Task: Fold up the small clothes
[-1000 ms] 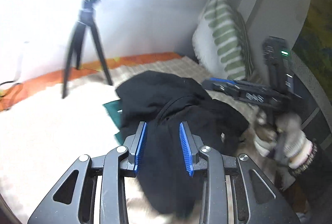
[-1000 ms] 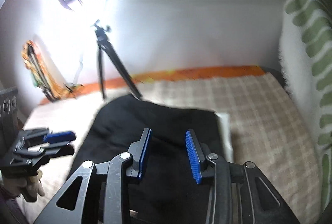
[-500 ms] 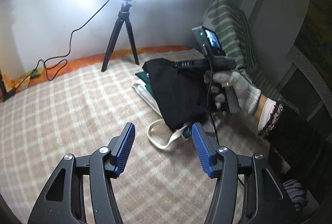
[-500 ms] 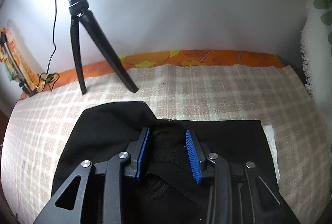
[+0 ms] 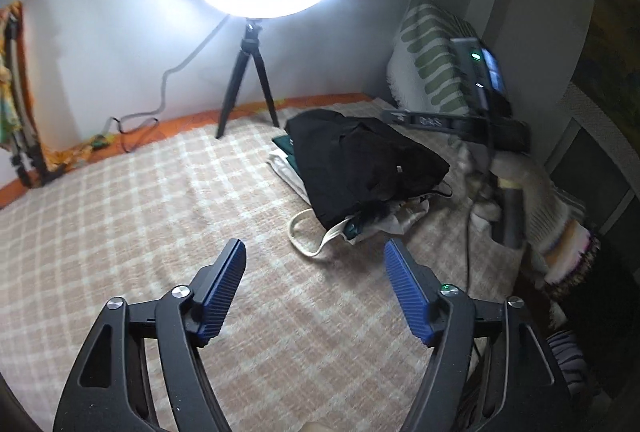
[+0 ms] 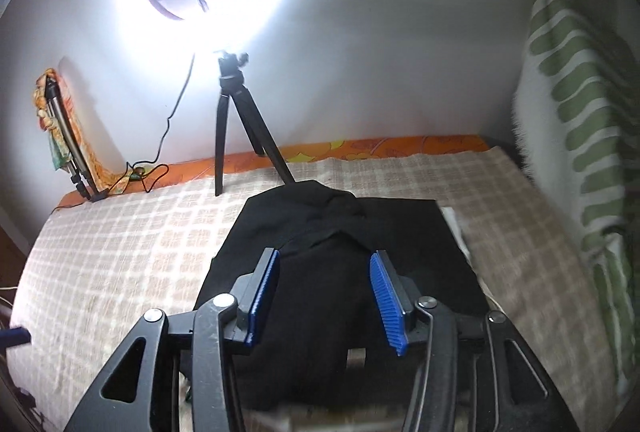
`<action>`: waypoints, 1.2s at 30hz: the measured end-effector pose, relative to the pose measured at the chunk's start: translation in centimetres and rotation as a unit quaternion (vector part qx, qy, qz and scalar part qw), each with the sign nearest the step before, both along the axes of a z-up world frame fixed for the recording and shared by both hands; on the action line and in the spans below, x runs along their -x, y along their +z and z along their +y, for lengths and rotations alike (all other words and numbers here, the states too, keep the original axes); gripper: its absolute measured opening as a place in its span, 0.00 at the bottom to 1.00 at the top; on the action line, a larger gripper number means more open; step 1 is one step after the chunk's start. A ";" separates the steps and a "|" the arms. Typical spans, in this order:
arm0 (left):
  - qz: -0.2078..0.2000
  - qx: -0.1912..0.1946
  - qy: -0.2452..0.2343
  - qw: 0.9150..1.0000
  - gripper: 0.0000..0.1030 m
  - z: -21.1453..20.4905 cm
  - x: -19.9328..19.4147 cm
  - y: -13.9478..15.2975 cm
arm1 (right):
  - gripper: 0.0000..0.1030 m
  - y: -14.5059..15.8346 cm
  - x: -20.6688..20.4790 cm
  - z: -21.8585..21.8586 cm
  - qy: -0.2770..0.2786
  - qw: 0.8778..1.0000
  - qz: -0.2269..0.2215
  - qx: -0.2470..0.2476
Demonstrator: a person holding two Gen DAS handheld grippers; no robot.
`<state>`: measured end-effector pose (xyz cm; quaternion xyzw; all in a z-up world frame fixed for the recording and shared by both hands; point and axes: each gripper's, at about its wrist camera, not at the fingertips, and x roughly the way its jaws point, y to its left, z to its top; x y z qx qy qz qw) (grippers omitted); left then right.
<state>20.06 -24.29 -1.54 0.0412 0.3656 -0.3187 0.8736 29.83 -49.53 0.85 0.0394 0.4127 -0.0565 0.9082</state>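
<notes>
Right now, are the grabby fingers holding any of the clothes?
No, nothing is held. The left gripper is open over bare blanket, away from the pile. The right gripper has just been opening; the black garment lies between its fingers, not pinched.

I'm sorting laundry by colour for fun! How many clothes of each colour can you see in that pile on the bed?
Black: 1, the black garment on top
Dark green: 1, the green piece beneath it
White or cream: 1, the pale cloth with a loop at the bottom
Total: 3 that show; more may be hidden underneath.
</notes>
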 end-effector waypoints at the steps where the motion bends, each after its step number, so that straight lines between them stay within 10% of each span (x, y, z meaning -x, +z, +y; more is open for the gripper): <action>1: -0.010 -0.002 0.003 1.000 0.70 0.2 0.6 0.3 | 0.57 0.3 0.8 0.4 -0.002 1.000 -0.005 0.004; 19: -0.093 -0.028 0.049 0.994 0.85 1.7 5.7 1.7 | 0.98 4.2 11.7 6.3 -0.022 0.996 -0.077 0.038; 36: -0.140 -0.050 0.062 0.987 0.99 1.3 7.5 1.2 | 1.00 2.3 13.7 6.9 -0.032 0.994 -0.080 0.061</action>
